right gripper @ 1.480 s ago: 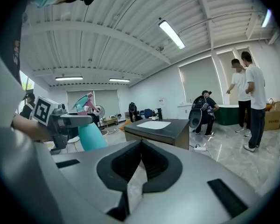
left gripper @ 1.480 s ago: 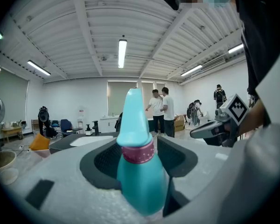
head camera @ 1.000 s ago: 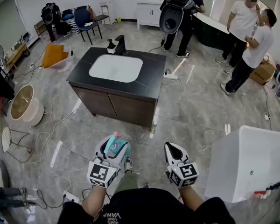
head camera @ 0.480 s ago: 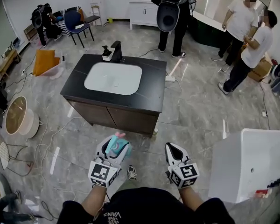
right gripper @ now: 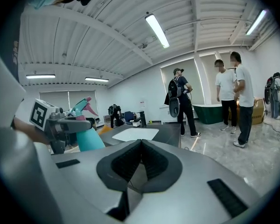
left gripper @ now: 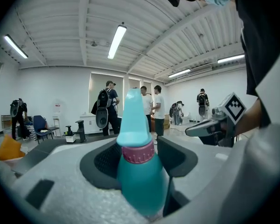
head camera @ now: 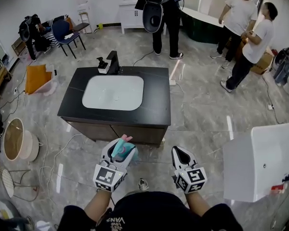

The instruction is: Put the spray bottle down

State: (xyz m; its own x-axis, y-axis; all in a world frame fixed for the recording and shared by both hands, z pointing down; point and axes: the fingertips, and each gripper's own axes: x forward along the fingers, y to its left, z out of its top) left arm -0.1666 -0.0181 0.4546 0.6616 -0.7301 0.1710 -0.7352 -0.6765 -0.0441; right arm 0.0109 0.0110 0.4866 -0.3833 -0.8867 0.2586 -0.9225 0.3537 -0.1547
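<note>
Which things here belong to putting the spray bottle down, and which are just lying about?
Job: spray bottle, left gripper shut on it, probably the sink counter ahead.
Lying about: orange bag, blue chair, white box.

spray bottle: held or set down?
Held. The left gripper clamps the teal spray bottle by its body, nozzle up, above the floor, short of the sink counter.
</note>
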